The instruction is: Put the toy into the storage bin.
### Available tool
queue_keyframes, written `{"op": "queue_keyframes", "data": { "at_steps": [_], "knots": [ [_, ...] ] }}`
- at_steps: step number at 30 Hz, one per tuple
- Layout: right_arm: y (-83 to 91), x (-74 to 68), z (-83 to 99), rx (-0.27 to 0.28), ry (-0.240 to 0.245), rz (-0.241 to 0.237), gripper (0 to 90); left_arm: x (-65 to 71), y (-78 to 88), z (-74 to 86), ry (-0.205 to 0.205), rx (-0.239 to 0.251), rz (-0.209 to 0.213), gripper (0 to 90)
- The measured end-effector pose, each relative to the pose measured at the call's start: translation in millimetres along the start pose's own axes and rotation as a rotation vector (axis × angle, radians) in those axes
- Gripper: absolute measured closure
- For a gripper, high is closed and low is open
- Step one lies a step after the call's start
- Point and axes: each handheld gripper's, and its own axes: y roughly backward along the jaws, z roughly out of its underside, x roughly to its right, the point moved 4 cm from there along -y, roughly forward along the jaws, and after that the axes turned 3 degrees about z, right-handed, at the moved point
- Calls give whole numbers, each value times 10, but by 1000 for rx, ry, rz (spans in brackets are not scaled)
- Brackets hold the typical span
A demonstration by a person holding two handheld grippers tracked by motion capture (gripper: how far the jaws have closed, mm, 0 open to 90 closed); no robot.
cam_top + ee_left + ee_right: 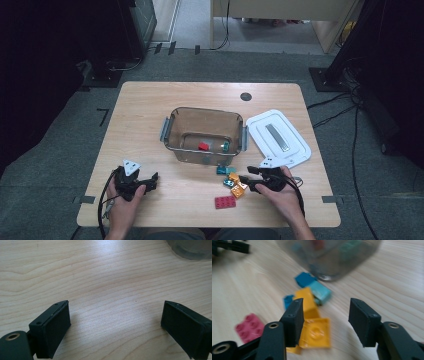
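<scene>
A pale wooden table [150, 125] with visible grain stands on grey carpet [60, 130], with dark equipment at both sides, cables [350, 115] trailing across the floor at the right, and light wooden furniture at the far end of the room. Near the table's middle sits a clear plastic bin [204, 134] with grey side latches; inside it lie a red brick [203, 146] and a teal brick [225, 146]. Its white lid [278, 137] lies flat just to the right of it, top side up. In front of the bin, toward the person's side, is a small cluster of loose bricks: teal ones [226, 170] nearest the bin wall, orange ones [237, 186] just below them, and a flat pink-red brick [225, 202] a little apart, closest to the table edge. The right gripper [246, 179] is held low just beside this cluster, its jaws spread well apart with nothing between them; in the right gripper view a yellow-orange brick [314, 333] lies on the table just beyond and partly behind the left-hand jaw (the view is somewhat blurred). The left gripper [152, 179] rests well off to the left over bare wood, its jaws wide open and holding nothing, a corner of the bin [192, 248] showing at the top right of the left gripper view.
</scene>
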Motion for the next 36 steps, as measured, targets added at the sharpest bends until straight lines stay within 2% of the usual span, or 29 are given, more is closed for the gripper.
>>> {"op": "queue_keyframes", "data": {
  "at_steps": [2,7,10,15,21,27,36],
  "knots": [
    [-30,-50,-15,13,3,-32,556,0,0,0,0,0,0,84],
    [-107,-92,-4,-6,26,-22,587,0,0,0,0,0,0,84],
    [-136,-114,8,-19,42,-31,595,0,0,0,-1,0,0,83],
    [-184,-129,36,-47,58,-33,656,0,0,0,-1,0,1,83],
    [-166,-103,20,-40,30,-36,685,0,0,0,-1,0,1,84],
    [-107,-62,5,-25,22,-24,688,0,0,0,-1,0,1,84],
    [34,37,-25,-9,1,-6,690,1,0,0,-1,0,1,84]
  ]
}}
